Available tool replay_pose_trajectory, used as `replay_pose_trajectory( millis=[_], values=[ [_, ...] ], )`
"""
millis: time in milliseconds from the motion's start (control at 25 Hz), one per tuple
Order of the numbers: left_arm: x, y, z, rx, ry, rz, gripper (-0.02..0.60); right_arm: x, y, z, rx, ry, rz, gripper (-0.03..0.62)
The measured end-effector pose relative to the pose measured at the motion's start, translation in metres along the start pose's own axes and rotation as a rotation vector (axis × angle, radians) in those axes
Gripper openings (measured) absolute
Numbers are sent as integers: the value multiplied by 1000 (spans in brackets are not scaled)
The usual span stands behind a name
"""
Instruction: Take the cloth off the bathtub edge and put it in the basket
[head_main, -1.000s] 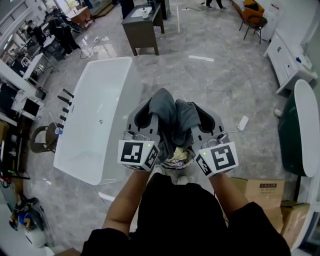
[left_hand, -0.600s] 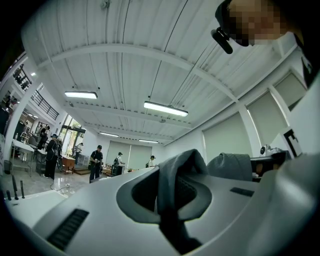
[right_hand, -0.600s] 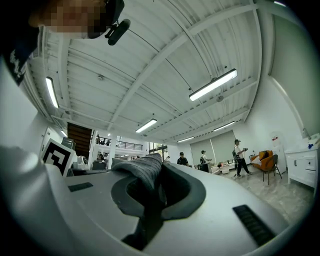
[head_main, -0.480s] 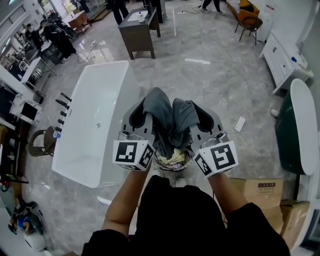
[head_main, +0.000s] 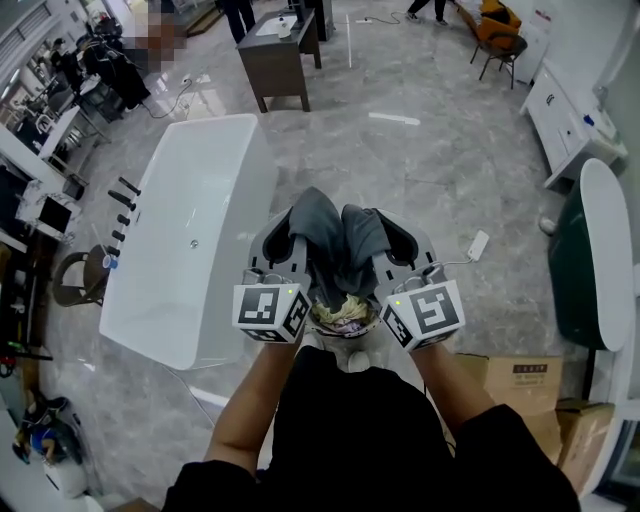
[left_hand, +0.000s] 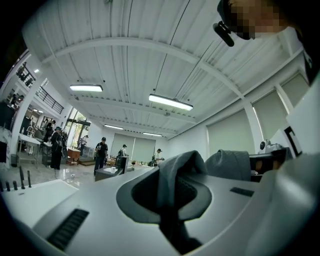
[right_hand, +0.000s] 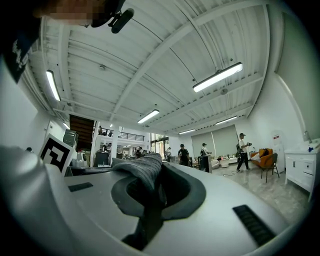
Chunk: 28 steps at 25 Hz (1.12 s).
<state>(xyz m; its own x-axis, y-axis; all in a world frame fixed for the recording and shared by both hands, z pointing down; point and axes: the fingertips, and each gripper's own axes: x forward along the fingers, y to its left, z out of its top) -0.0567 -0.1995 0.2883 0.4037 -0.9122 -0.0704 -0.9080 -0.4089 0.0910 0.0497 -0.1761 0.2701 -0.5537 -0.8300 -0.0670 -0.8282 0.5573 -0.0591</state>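
A grey cloth (head_main: 335, 240) hangs bunched between both grippers, held up in front of the person. My left gripper (head_main: 300, 232) is shut on one fold of the cloth (left_hand: 175, 175), and my right gripper (head_main: 372, 232) is shut on another fold of the cloth (right_hand: 145, 175). Directly below the cloth, between the two marker cubes, stands a small basket (head_main: 344, 318) with light fabric inside. The white bathtub (head_main: 180, 230) lies on the floor to the left, apart from the cloth. In both gripper views the jaws point upward toward the ceiling.
A dark vanity cabinet (head_main: 280, 50) stands beyond the tub. A cardboard box (head_main: 510, 378) sits on the floor at the right, beside a green tub (head_main: 590, 270). A white power strip (head_main: 476, 245) lies on the marble floor. Several people stand far off (right_hand: 243, 150).
Both grippers with the cloth have drawn slightly closer together and nearer the body over the basket. The grip on the cloth is unchanged.
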Motion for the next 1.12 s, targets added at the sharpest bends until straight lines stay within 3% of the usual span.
replay_pose_trajectory(
  millis=[480, 1120],
  values=[
    [-13, 37, -80, -80, 143, 32, 37, 26, 13, -73, 58, 120, 30, 38],
    [-19, 90, -226, -89, 408, 47, 37, 53, 8, -208, 100, 372, -52, 38]
  ],
)
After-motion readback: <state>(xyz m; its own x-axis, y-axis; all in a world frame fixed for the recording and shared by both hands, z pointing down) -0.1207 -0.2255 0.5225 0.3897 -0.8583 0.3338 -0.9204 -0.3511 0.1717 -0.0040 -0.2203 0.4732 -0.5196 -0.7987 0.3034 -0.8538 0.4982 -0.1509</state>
